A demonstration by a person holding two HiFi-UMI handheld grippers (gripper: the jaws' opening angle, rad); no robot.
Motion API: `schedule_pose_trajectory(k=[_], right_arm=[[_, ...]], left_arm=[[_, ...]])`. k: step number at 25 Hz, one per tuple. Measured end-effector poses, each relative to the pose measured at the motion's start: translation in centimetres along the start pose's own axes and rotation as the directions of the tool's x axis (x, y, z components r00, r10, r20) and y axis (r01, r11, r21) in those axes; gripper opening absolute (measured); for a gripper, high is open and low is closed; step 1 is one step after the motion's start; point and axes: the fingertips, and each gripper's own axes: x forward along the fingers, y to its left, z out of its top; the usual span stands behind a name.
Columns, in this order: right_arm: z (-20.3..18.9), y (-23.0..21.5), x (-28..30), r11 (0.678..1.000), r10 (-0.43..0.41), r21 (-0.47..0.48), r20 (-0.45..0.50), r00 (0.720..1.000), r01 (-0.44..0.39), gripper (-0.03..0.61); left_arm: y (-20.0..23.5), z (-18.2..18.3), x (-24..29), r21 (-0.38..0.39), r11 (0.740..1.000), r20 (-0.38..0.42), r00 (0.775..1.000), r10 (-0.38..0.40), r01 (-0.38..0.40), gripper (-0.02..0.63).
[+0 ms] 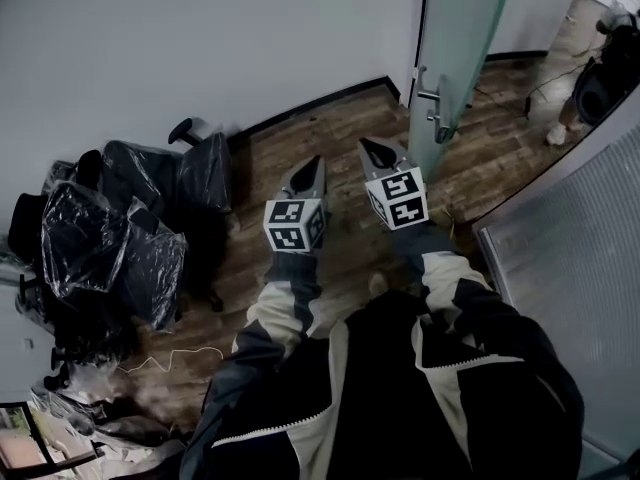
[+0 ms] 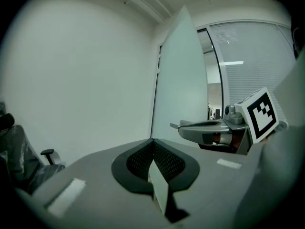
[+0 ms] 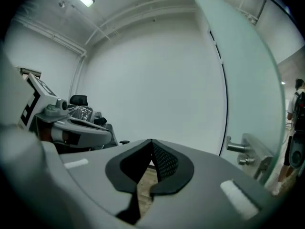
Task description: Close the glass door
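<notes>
The tall frosted glass door [image 1: 455, 58] stands open at one o'clock in the head view. Its silver metal lever handle [image 1: 432, 98] is at about two o'clock from the right gripper [image 1: 374, 150]. The right gripper and the left gripper [image 1: 310, 166] both have their jaws pressed together, with nothing between. I think the right one should take the handle edge and swing the door slowly and evenly.

Frosted, matt glass on the door [image 1: 462, 28]; brushed metal for its handle [image 1: 432, 98]; dark wood planks on the floor [image 1: 330, 133], faintly shiny; glossy, crinkled plastic film over the chairs [image 1: 100, 233]; smooth matt wall [image 1: 200, 38]; matt grey plastic on the left gripper [image 1: 312, 163] and right gripper [image 1: 372, 148]; black mesh-textured pads [image 2: 167, 161].
</notes>
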Motion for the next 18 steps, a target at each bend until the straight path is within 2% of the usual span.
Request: schedule_pose_trajectory(k=[3, 9, 15, 18], right_arm=[[1.0, -1.8, 3.1, 1.000, 0.030, -0.005, 0.018, 0.999, -0.030, 0.005], [1.4, -5.1, 7.5, 0.999, 0.036, 0.019, 0.019, 0.999, -0.037, 0.005], [0.4, -6.7, 10.6, 0.999, -0.012, 0.048, -0.003, 1.000, 0.012, 0.005], [0.4, -7.6, 12.3, 0.997, -0.058, 0.048, -0.019, 0.998, 0.059, 0.005]], left_arm=[[1.3, 1.4, 3.4, 0.015, 1.000, 0.003, 1.000, 0.017, -0.017, 0.000], [2.9, 2.2, 8.0, 0.026, 0.999, -0.013, 1.000, 0.019, -0.019, 0.000], [5.2, 1.9, 11.0, 0.029, 0.999, -0.025, 0.999, -0.024, 0.025, 0.000], [6.3, 2.2, 13.2, 0.024, 0.996, -0.030, 0.996, -0.082, 0.083, 0.000]])
